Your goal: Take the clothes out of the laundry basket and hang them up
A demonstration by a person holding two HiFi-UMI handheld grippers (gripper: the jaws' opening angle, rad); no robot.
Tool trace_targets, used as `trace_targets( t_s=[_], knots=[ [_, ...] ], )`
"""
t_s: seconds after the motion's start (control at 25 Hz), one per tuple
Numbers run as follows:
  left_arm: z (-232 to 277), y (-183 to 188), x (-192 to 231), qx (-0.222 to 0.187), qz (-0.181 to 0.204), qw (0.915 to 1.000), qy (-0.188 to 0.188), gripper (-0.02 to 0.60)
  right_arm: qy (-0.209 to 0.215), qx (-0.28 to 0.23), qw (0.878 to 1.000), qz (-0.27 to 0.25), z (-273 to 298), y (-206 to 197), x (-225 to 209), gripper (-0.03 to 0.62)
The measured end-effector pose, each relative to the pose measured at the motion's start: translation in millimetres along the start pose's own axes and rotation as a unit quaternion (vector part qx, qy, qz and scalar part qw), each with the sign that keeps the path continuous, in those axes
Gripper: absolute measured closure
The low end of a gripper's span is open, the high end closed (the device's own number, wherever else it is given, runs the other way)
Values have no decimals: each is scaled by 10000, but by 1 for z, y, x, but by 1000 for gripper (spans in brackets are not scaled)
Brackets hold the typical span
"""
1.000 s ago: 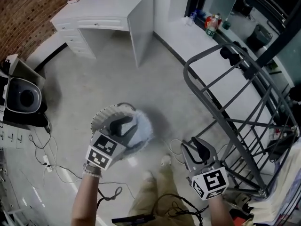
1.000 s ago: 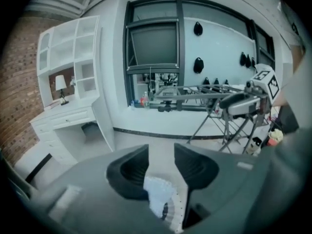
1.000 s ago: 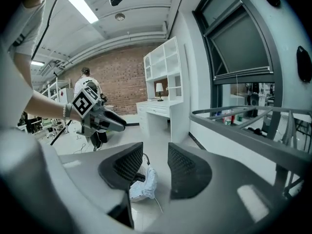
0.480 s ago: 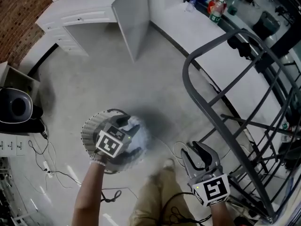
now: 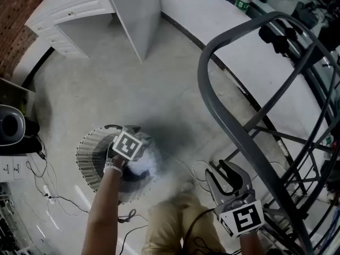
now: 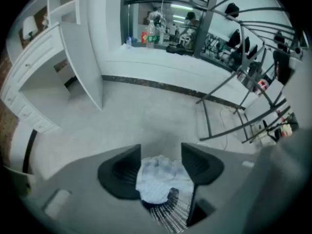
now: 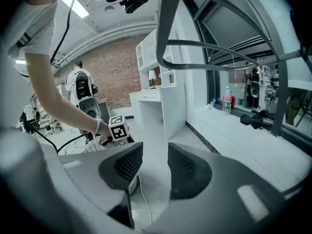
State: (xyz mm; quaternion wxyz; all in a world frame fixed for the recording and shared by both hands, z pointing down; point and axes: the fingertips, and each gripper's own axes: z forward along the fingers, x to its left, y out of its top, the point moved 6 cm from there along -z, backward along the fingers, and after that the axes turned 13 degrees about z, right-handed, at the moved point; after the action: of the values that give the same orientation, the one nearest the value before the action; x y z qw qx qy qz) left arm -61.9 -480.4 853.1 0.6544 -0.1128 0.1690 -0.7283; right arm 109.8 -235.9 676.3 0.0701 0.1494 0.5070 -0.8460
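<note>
Hovering over the laundry basket [image 5: 87,158] at 8 o'clock of the head view, the left gripper [image 6: 161,155] is pointing steeply down, its jaws just having been opening and now standing wide either side of a crumpled white garment [image 6: 158,179] lying in the basket, pads not visibly pressing it. Pick-up step seemingly in hand; the next move is calling for a short drop and a close on a thick fold, clear of the ribbed wall. The right gripper [image 7: 155,155] at 5 o'clock is waiting empty, jaws apart, beside the grey drying rack [image 5: 239,137] sweeping from 12 to 4 o'clock, whose bars are probably crowding the lift path.
</note>
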Motion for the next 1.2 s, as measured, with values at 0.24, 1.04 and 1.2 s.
trace_targets(
  t_s=[0.24, 1.04, 1.2],
  knots=[
    [44, -5, -7, 653, 525, 9957, -386, 282, 30, -27, 9999, 96, 11, -15, -12, 447],
    [6, -18, -12, 320, 42, 9995, 17, 543, 35, 92, 9997, 237, 10, -23, -3, 447],
    [-36, -14, -12, -140, -574, 9982, -117, 545, 109, 153, 9995, 248, 10, -12, 14, 447]
  ],
)
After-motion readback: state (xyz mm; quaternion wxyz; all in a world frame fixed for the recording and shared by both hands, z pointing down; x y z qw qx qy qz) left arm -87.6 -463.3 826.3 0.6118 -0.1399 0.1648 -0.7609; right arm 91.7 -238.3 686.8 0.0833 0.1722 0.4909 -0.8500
